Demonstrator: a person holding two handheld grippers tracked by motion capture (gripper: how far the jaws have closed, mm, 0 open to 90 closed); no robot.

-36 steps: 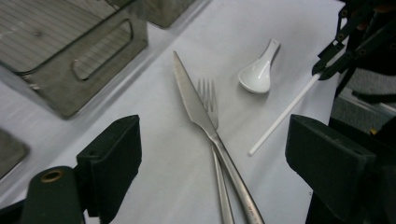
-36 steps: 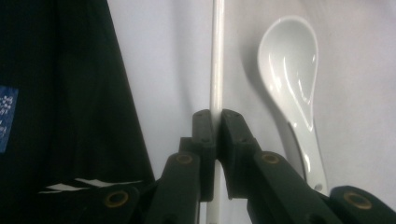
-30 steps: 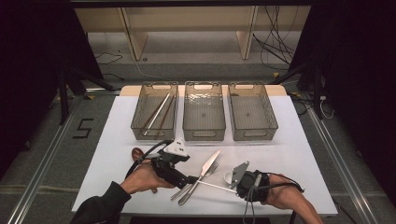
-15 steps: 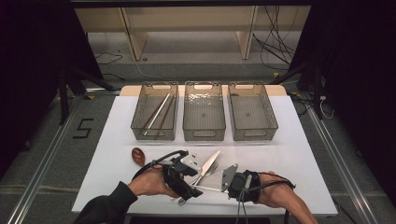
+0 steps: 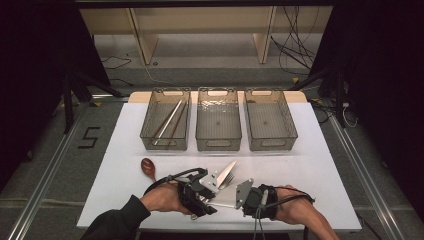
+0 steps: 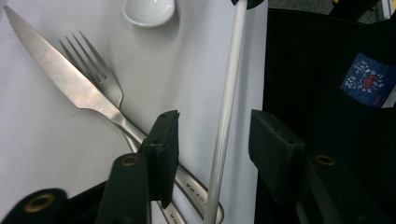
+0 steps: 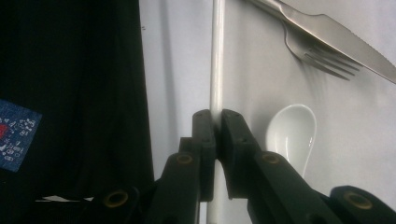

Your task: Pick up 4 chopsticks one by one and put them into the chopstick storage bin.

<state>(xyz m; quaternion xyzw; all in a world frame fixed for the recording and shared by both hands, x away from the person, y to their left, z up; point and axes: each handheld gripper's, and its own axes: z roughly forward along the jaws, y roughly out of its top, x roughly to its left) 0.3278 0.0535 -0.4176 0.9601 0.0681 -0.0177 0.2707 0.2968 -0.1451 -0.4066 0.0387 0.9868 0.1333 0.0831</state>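
Chopstick lengthwise along table's near edge

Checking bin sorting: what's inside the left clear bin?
In the left clear bin, high view: a few long thin sticks, likely chopsticks, lying diagonally. Their exact count is unclear, and the tinted near wall blurs their lower ends.

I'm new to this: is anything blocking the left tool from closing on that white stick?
Nothing visible. The white stick runs bare between the left tool's half-open jaws, which have just been closing. The knife and fork lie off to one side.
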